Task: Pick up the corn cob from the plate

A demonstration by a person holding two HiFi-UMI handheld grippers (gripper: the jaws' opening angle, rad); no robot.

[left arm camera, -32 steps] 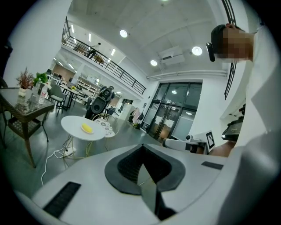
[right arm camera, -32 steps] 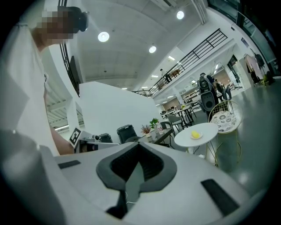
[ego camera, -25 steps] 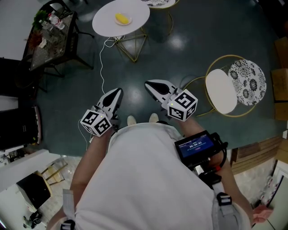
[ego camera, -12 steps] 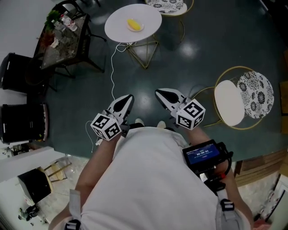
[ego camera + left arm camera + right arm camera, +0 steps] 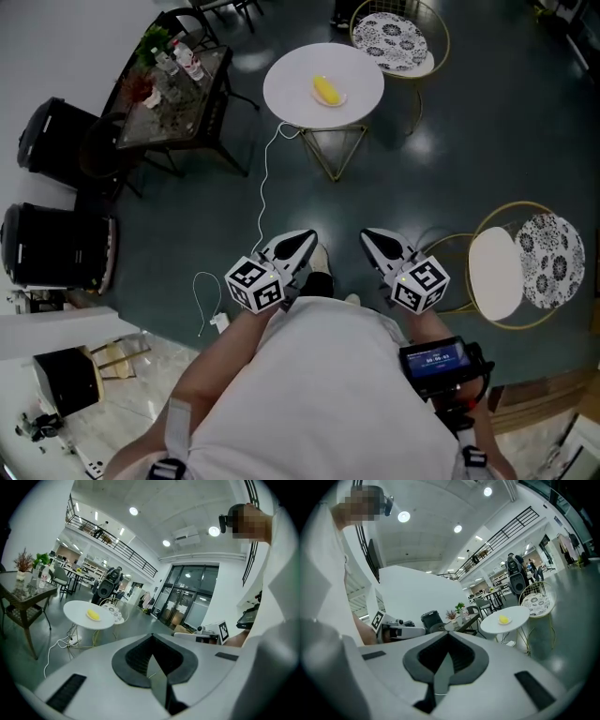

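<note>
A yellow corn cob [image 5: 326,90] lies on a small white plate [image 5: 338,99] on the round white table [image 5: 291,82], far ahead of both grippers. It also shows small in the left gripper view as the corn cob [image 5: 94,615], and in the right gripper view as the corn cob [image 5: 504,619]. My left gripper [image 5: 304,240] and right gripper [image 5: 371,237] are held side by side close to my body, over the dark floor, pointing toward the table. Both are shut with nothing between the jaws, as the left gripper [image 5: 151,658] and right gripper [image 5: 446,656] show in their own views.
A glass side table [image 5: 169,89] with bottles and a plant stands left of the round table, with black chairs [image 5: 56,248] further left. A patterned stool [image 5: 398,33] is behind the table, a gold-framed stool [image 5: 511,267] at my right. A white cable [image 5: 262,187] runs across the floor.
The round table with the corn cob has come nearer and lower in the head view as the person walks toward it. Both grippers moved forward together and stayed shut.
</note>
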